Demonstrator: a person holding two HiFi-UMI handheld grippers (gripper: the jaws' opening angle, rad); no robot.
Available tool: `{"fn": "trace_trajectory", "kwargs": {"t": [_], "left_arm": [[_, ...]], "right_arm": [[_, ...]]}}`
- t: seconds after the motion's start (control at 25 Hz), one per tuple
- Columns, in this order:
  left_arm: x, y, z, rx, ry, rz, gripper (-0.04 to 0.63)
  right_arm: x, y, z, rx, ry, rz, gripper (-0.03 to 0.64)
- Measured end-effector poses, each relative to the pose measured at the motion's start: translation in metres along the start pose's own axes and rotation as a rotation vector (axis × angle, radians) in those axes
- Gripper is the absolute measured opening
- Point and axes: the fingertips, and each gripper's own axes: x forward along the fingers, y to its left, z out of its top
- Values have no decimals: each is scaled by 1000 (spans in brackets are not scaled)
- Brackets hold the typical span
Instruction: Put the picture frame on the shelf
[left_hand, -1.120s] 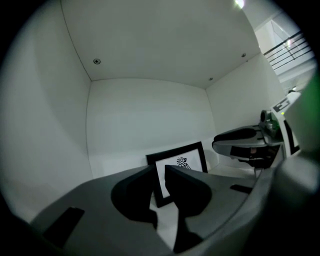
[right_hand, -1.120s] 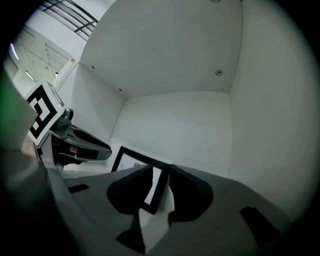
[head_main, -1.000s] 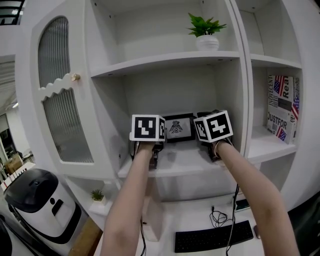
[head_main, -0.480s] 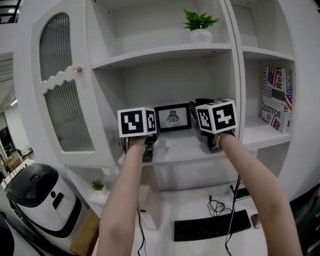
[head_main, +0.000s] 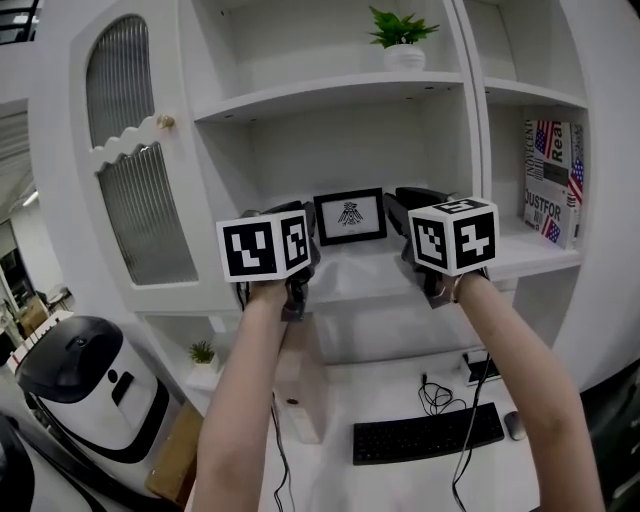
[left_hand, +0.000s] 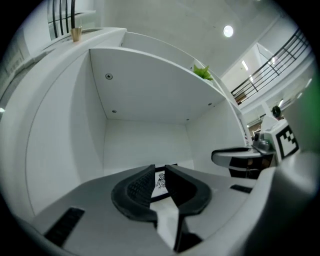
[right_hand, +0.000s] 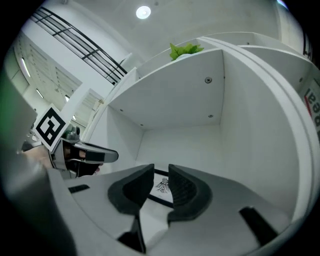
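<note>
Frame (head_main: 349, 215) apparently upright on shelf (head_main: 362, 268).

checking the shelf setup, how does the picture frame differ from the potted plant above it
The picture frame stands on the middle shelf; the potted plant sits one shelf higher. The picture frame is a flat black rectangle around a dark emblem on white; the potted plant is green leaves in a white pot. Both stand upright on white shelves.
</note>
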Motion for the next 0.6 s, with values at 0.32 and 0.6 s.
{"fn": "trace_trajectory", "kwargs": {"t": [0.32,0.6], "left_arm": [[-24,-13,-19,7,-10,-23,58],[-44,-22,-45,-4,-14,-38,58]], "right_arm": [[-29,30,-7,0,-26,44,86],[-57,49,-21,52,-53,76,83]]}}
